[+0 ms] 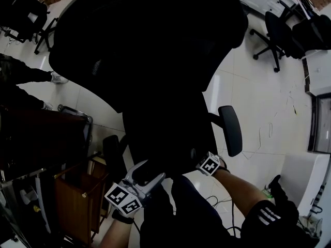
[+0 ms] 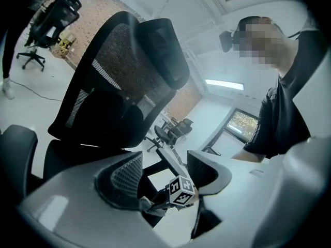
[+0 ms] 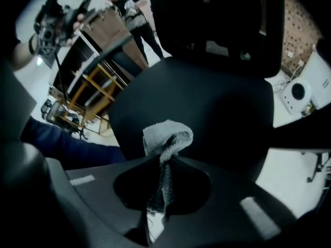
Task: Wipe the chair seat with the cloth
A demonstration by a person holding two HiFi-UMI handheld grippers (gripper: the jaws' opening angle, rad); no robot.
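A black office chair fills the head view, its seat (image 1: 170, 138) below the big mesh backrest (image 1: 150, 35). My right gripper (image 3: 166, 159) is shut on a grey cloth (image 3: 168, 135), whose bunched end hangs just over the dark seat (image 3: 207, 102). In the head view only its marker cube (image 1: 209, 165) shows at the seat's front edge. My left gripper (image 1: 152, 170) is held open and empty near the seat's front left corner. In its own view the left gripper (image 2: 164, 154) frames the right gripper's cube (image 2: 181, 190) and the backrest (image 2: 119, 76).
Armrests stand at either side of the seat (image 1: 230, 130) (image 1: 113, 156). A wooden rack (image 1: 77, 195) is close on the left. Other office chairs (image 1: 274, 35) stand on the white tile floor, and a person's legs (image 1: 26, 76) are at the far left.
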